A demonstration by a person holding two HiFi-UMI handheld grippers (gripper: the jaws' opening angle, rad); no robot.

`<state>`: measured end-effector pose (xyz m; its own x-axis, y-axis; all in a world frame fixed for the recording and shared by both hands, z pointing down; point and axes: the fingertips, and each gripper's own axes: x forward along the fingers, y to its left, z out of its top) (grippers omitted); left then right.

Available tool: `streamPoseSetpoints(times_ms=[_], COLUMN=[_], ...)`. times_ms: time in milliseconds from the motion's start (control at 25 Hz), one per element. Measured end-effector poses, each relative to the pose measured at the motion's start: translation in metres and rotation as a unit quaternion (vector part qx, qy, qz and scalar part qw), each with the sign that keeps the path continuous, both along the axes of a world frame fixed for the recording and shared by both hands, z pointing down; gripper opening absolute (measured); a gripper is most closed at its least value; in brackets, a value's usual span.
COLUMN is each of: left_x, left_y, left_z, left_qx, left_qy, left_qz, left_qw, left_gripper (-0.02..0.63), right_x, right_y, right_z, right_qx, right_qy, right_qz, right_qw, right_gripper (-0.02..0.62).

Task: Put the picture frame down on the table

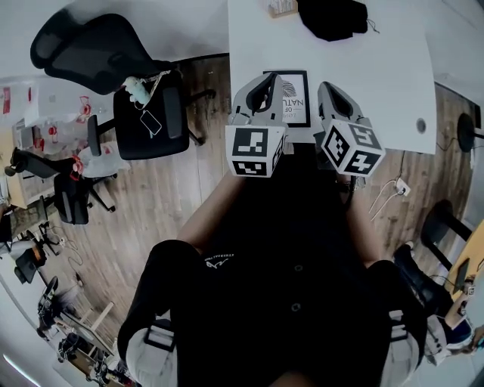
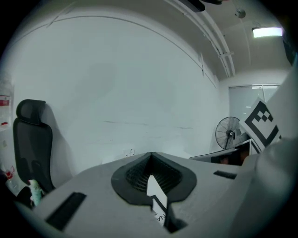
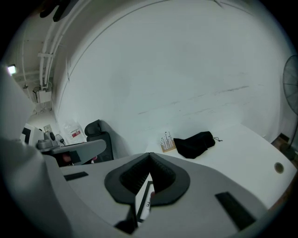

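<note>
Head view: left gripper (image 1: 267, 83) and right gripper (image 1: 330, 89) jaws each pinch the picture frame (image 1: 295, 100) near the table (image 1: 378, 68) edge.

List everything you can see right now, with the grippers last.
picture frame: one, black with white print, over the table's near edge, between both grippers
table: one, white, ahead
bag: one, black, table's far end
small rack: one, light wood, beside the bag
office chairs: several, black, left of the table
fan: one, dark, at right in the left gripper view
left gripper: grey, shut on the frame's edge
right gripper: grey, shut on the frame's other edge
</note>
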<state>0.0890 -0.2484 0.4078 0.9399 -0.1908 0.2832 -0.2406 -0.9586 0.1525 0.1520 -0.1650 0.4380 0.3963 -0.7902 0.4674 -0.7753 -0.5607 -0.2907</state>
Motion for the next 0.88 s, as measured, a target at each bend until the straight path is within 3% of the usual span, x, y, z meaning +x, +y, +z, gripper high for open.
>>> streamPoseSetpoints(times_ms=[640,880], left_x=[-0.009,0.000], left_y=[-0.035,-0.038], left_z=[-0.081,-0.114], left_qx=[0.074,0.094], left_qy=[0.073,0.108], left_qz=[-0.055,-0.055], left_qw=[0.9930,0.9883], left_gripper=[0.006,0.006], right_x=[0.027,0.035], right_y=[0.002,0.002], right_z=[-0.101,-0.133], right_qx=[0.093,0.101], right_qy=[0.074,0.129], right_qz=[0.020,0.017], right_qw=[0.993,0.986], right_gripper=[-0.002,-0.002])
